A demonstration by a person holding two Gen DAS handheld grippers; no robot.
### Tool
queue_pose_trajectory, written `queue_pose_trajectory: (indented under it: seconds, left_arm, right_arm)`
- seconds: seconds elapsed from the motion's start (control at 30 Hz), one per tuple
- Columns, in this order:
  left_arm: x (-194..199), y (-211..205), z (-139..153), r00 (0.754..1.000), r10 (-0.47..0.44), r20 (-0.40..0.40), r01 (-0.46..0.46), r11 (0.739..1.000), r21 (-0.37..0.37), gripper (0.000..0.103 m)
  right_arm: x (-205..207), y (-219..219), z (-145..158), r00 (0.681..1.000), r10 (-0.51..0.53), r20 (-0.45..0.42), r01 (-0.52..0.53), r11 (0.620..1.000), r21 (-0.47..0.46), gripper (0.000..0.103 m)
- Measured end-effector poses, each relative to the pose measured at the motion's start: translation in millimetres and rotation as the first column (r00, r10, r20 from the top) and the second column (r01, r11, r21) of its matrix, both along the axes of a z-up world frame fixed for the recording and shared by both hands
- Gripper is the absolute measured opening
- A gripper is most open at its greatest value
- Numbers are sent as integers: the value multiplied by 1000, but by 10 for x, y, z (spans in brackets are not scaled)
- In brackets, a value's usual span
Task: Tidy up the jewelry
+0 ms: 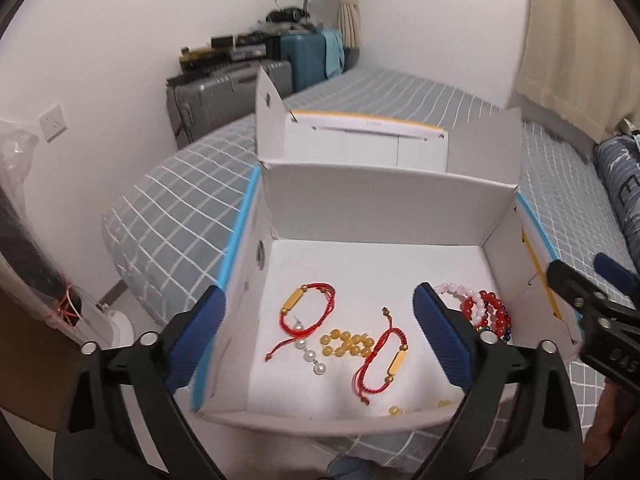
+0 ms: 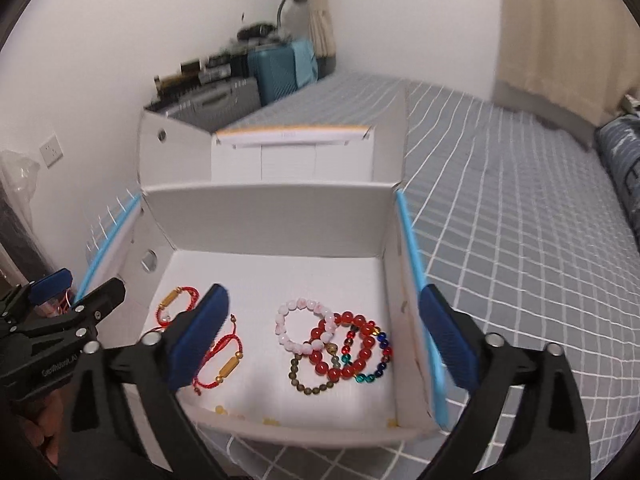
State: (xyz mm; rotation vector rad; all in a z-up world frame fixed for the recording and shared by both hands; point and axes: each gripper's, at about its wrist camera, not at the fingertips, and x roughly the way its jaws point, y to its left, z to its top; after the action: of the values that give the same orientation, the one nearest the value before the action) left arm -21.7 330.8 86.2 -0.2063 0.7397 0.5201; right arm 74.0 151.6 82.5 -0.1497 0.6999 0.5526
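An open white cardboard box (image 1: pixel 384 184) (image 2: pixel 264 208) stands on the bed and holds jewelry. On its floor lie two red cord bracelets with gold tubes (image 1: pixel 308 308) (image 1: pixel 380 364), a pearl strand (image 1: pixel 308 350) and a yellow bead bracelet (image 1: pixel 348 342). At the right lie a pink bead bracelet (image 2: pixel 302 326), a red bead bracelet (image 2: pixel 346 346), a multicolour one (image 2: pixel 376 360) and an olive one (image 2: pixel 310 378). My left gripper (image 1: pixel 320 340) is open and empty over the box's left half. My right gripper (image 2: pixel 324 340) is open and empty over the bead bracelets.
The box's lid (image 1: pixel 360 128) stands up behind it. The bed has a grey checked sheet (image 2: pixel 520 240). Suitcases (image 1: pixel 224 92) stand by the wall at the back. A dark pillow (image 1: pixel 624 184) lies at the right.
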Motion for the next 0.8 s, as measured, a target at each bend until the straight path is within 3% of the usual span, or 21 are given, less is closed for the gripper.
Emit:
queue_pose_trajectory:
  seconds: [0.17,0.37,0.8]
  left_arm:
    - [-342,-135,45,998,-23,54,23,1000,3,97]
    - [-681,-296,-40,995,-53,82,53,999,-1,97]
    - [-967,-434,-193,993,-66,95,66,998,4,97]
  right_arm:
    - [-372,-226,63,998,-19,58,18,1000,19,95]
    - [-704,-438,-70,996,-43,75,41,999,30,95]
    - [-1010,-580,-297,994,-62,85,61,998,14,95]
